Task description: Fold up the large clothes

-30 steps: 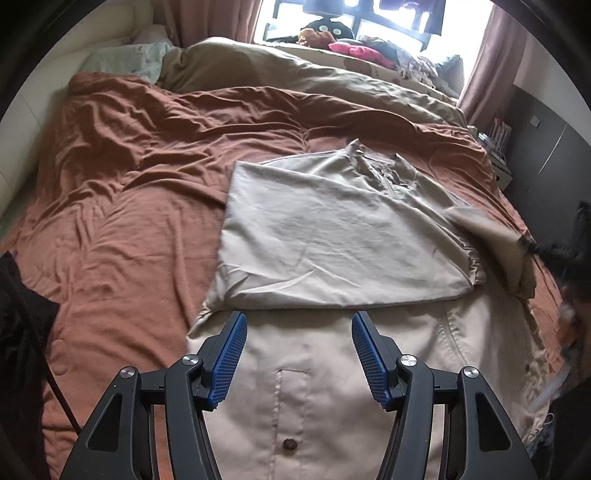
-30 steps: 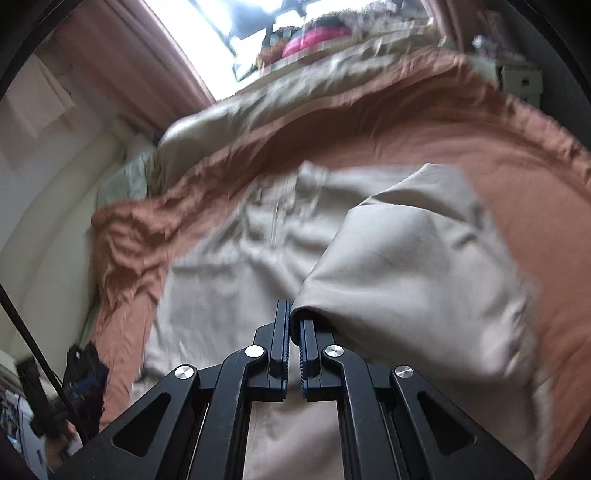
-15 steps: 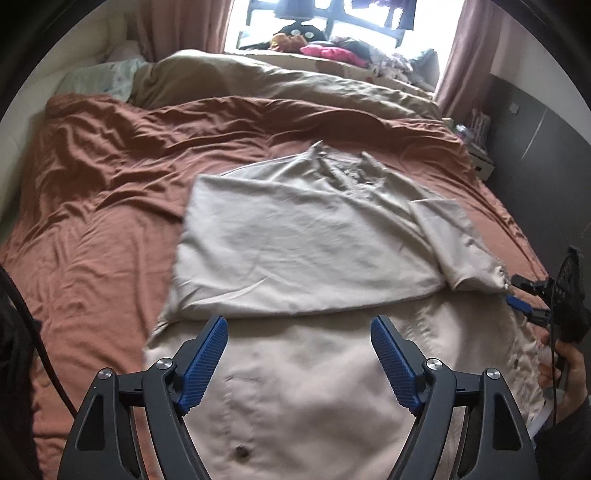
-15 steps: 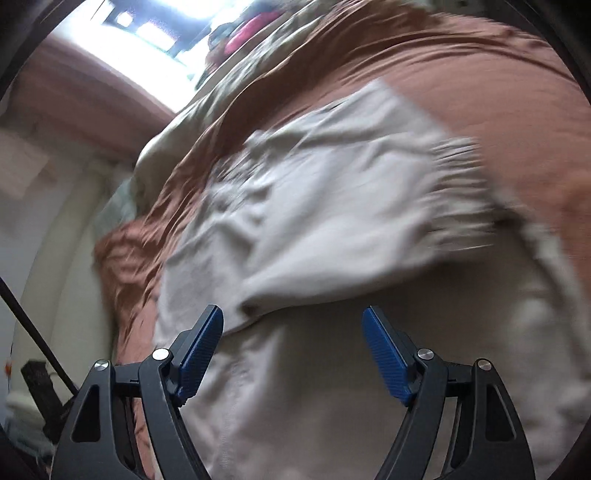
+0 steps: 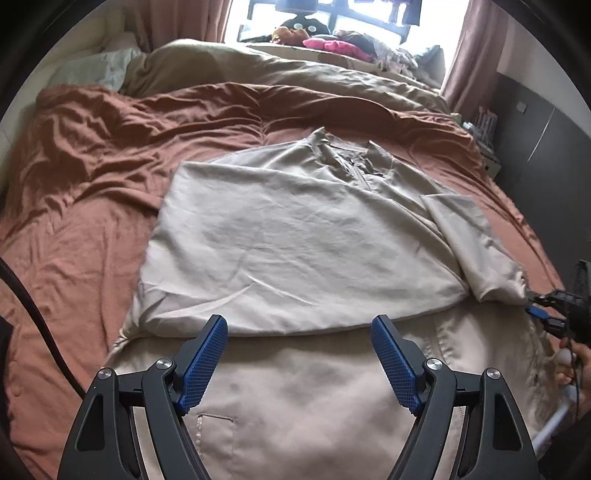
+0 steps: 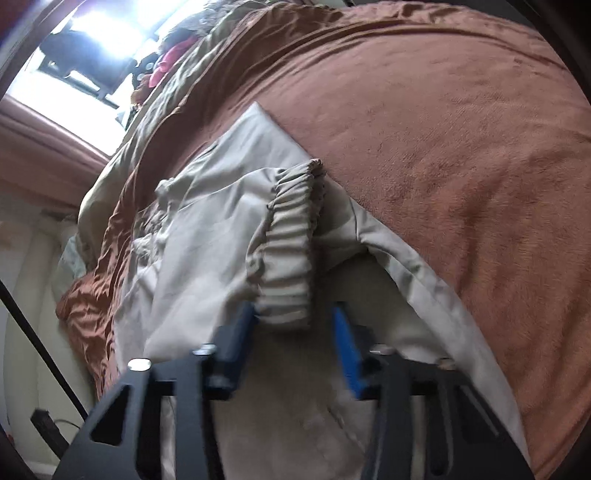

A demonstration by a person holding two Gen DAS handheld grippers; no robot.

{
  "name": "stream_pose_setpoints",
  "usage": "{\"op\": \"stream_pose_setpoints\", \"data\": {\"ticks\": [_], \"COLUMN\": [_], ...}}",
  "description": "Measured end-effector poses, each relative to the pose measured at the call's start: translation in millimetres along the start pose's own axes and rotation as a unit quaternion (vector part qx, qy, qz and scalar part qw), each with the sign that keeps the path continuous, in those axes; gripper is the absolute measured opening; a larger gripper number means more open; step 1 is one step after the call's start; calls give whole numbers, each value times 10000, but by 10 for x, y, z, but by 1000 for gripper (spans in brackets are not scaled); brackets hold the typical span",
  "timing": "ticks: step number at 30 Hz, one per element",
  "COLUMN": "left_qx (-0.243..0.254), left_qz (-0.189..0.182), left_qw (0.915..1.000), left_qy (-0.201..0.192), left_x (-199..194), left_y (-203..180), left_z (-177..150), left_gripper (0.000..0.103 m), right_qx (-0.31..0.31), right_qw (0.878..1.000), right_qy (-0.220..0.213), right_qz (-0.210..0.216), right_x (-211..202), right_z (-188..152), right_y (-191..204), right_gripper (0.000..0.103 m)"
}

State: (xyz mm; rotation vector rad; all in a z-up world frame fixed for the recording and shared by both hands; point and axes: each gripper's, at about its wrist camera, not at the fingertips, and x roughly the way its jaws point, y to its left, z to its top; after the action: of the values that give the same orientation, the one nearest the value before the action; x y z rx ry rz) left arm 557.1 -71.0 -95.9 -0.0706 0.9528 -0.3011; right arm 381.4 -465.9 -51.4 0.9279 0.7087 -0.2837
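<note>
2 grippers — left gripper [image 5: 299, 354] gaping, right gripper [image 6: 295, 325] closing round jacket [image 5: 295, 236] cuff [image 6: 291, 251].

The right hand-held gripper [image 6: 295, 328] had just been closing — its blue pads [image 6: 345, 343] flanked the elastic cuff [image 6: 290, 254] of the beige jacket [image 6: 184, 266], the left pad touching the cuff's bottom edge, the right one just clear. The jacket lay on the rust-brown bed cover [image 6: 461, 147], picture blurred, bright window [image 6: 74, 55] beyond.

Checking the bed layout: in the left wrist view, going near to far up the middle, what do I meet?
Left gripper → beige jacket → rust-brown bedspread → olive duvet → window.
</note>
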Motion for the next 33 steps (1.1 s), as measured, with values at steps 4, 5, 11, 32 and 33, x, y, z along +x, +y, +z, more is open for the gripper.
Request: {"op": "stream_pose_setpoints", "data": {"ticks": [4, 5, 11, 32, 33], "left_qx": [-316, -452, -802, -1849, -1886], "left_qz": [-20, -61, -103, -301, -289], "left_qw": [9995, 9990, 9967, 9820, 9813], "left_qy": [52, 39, -77, -251, -252], "left_x": [68, 69, 49, -87, -92], "left_y": [212, 274, 457, 1173, 1201], "left_z": [-51, -63, -62, -99, -105], "left_gripper": [81, 81, 81, 81, 81], "right_qx": [-322, -410, -1155, -3129, -3188], "right_qw": [9990, 9985, 9911, 9442, 9417], "right_qy": [-314, -374, -649, 149, 229], "right_qz": [-12, -7, 106, 1019, 1050], "right_x": [-46, -73, -180, 783, 880], "right_z": [33, 58, -90, -1328, -1380], "right_y": [264, 339, 1069, 2598, 2650], "right_gripper": [5, 4, 2, 1, 1]}}
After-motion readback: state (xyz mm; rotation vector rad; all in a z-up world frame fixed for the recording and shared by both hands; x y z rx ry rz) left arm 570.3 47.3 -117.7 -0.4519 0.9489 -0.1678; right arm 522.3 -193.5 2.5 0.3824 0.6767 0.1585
